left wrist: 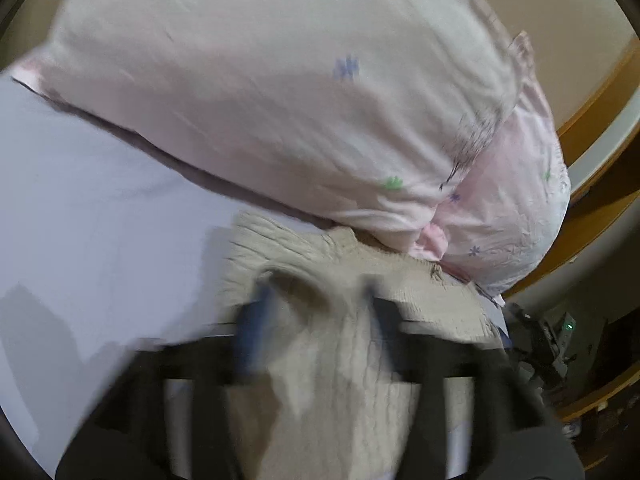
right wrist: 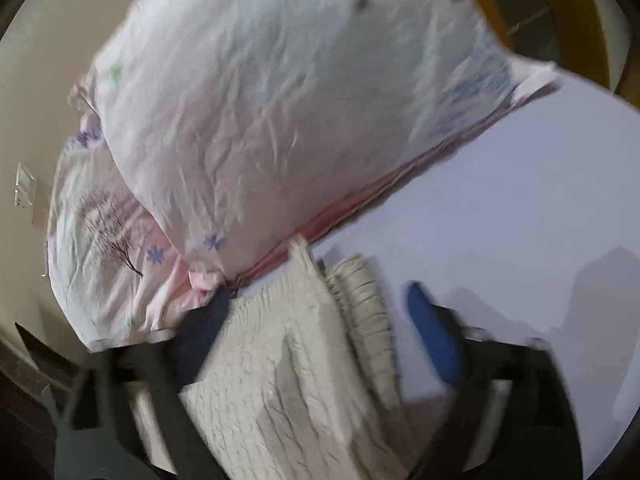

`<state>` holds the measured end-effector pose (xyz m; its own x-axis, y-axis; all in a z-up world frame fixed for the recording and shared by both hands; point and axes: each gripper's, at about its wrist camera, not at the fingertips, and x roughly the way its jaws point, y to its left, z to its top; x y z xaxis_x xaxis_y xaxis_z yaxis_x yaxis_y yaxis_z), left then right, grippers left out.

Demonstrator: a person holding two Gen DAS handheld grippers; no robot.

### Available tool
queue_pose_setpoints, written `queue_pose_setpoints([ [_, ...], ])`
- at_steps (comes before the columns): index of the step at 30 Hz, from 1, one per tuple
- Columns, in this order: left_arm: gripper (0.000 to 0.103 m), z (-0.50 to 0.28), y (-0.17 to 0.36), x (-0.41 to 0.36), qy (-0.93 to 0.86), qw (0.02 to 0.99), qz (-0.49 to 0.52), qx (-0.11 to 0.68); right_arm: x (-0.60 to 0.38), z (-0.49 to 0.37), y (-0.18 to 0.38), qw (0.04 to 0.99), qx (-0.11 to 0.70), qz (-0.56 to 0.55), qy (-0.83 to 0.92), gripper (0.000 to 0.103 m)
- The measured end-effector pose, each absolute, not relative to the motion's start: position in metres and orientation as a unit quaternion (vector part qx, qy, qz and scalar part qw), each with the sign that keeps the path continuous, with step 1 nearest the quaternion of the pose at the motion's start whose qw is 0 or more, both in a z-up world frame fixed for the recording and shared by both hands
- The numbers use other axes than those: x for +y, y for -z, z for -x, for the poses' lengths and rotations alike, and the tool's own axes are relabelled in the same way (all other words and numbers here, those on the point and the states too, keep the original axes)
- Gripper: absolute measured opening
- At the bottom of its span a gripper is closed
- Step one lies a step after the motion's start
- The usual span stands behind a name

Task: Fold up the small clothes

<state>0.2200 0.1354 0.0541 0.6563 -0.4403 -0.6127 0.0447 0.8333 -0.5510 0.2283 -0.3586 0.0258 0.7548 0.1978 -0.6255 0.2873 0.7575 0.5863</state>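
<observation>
The cream knitted sweater lies on the bed sheet just beside the flowered pillow, and both the left tongs and right tongs stand open around it, so each should close on an edge evenly before folding.

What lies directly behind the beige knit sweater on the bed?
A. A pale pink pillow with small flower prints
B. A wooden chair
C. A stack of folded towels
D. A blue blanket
A: the beige knit sweater lies on the bed sheet, and just behind it is the pale pink pillow with small blue and green flower prints.
</observation>
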Motion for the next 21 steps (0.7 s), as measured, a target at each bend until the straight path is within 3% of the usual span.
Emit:
queue_pose_setpoints([
  [1, 0.089, -0.217, -0.055, 0.138, 0.130, 0.879, 0.252, 0.384, -0.359, -0.219, -0.030, 0.875, 0.337, -0.346, 0.010, 0.096],
  [4, 0.088, -0.203, -0.045, 0.148, 0.129, 0.867, 0.265, 0.402, -0.362, -0.208, -0.032, 0.878, 0.329, -0.348, -0.022, 0.097],
  [6, 0.077, -0.200, -0.032, 0.152, 0.135, 0.848, 0.278, 0.430, -0.364, -0.204, -0.031, 0.878, 0.327, -0.348, -0.036, 0.097],
  [11, 0.067, -0.197, -0.012, 0.138, 0.140, 0.837, 0.277, 0.450, -0.349, -0.210, -0.025, 0.864, 0.343, -0.363, -0.062, 0.097],
  [13, 0.043, -0.197, -0.008, 0.129, 0.143, 0.834, 0.276, 0.456, -0.346, -0.206, -0.029, 0.864, 0.343, -0.361, -0.074, 0.097],
  [14, 0.020, -0.198, -0.004, 0.127, 0.147, 0.827, 0.288, 0.461, -0.345, -0.203, -0.030, 0.865, 0.342, -0.359, -0.077, 0.097],
  [17, 0.017, -0.197, -0.008, 0.125, 0.175, 0.801, 0.351, 0.451, -0.348, -0.190, -0.041, 0.867, 0.333, -0.360, -0.091, 0.097],
  [21, 0.016, -0.199, -0.069, 0.086, 0.265, 0.797, 0.384, 0.384, -0.366, -0.168, -0.059, 0.879, 0.303, -0.358, -0.086, 0.097],
])
